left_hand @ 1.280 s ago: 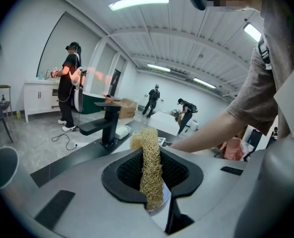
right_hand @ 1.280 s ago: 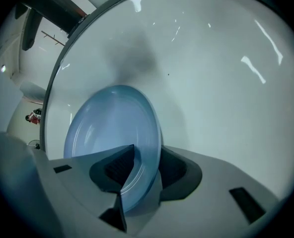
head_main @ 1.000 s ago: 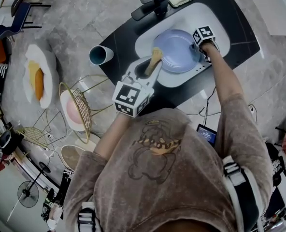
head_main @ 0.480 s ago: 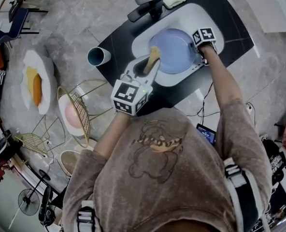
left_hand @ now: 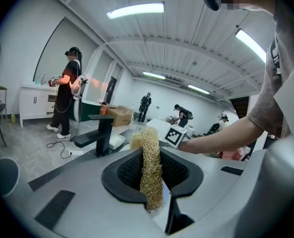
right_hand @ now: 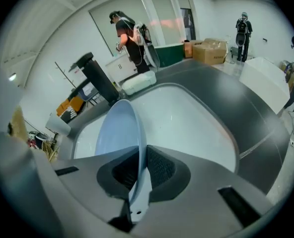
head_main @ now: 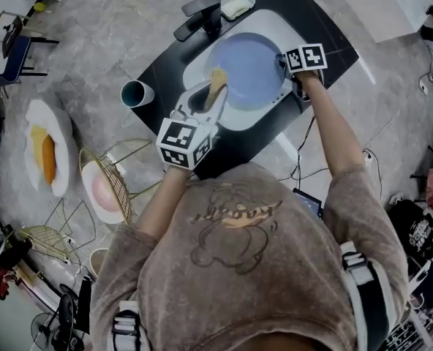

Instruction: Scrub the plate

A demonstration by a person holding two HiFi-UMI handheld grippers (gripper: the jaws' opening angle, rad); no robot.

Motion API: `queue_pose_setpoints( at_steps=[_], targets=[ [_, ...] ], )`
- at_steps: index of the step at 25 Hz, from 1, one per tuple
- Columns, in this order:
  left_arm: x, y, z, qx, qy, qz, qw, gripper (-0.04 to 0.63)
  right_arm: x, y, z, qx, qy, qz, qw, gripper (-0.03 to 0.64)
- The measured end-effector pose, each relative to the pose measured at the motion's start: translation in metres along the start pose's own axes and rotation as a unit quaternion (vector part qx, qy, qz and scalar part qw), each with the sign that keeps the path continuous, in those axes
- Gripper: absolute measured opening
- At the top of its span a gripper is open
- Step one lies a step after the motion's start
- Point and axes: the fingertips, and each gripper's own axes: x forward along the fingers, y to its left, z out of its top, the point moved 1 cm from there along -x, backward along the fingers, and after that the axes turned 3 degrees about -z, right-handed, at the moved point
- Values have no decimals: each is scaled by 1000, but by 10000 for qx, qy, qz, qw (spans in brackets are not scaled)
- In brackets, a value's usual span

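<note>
A pale blue plate [head_main: 249,68] hangs tilted over the white sink [head_main: 240,117]. My right gripper [head_main: 287,69] has just been closing, and its jaws now pinch the plate's right rim. In the right gripper view the plate [right_hand: 118,133] stands on edge between the pads of that gripper [right_hand: 139,175], above the basin [right_hand: 186,123]. My left gripper [head_main: 209,99] is shut on a tan loofah scrubber [head_main: 217,81], whose tip reaches the plate's left edge. In the left gripper view the loofah [left_hand: 151,175] stands upright between the jaws of the left gripper [left_hand: 154,182].
A black faucet [head_main: 200,13] and a soap dish [head_main: 237,6] sit behind the sink on the black counter [head_main: 275,134]. A teal cup [head_main: 136,92] stands off the counter's left corner. Wire chairs and cushions fill the floor at left. Several people stand in the background.
The right gripper has risen, lifting the plate from flat in the basin to a tilt. The left gripper with the loofah has come up a little beside it.
</note>
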Motion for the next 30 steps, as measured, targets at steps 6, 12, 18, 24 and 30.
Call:
queue_pose_setpoints(
  at_steps=[6, 12, 18, 24, 30],
  targets=[
    [-6, -23, 16, 243, -153, -241, 9993, 78, -71, 28, 14, 185, -1024, 131, 9945, 25],
    [-11, -45, 23, 447, -223, -443, 9978, 78, -131, 63, 1, 855, -1960, 467, 9758, 25],
    [-16, -59, 29, 614, -272, -547, 9962, 78, -169, 96, -32, 1409, -2558, 546, 9548, 25],
    [-12, -75, 15, 784, 17, -720, 9943, 78, -189, 118, -60, 1578, -2927, 322, 9426, 25],
    [1, -95, 7, 971, 243, -950, 9904, 78, -204, 127, -68, 1482, -3074, 150, 9399, 25]
  ],
)
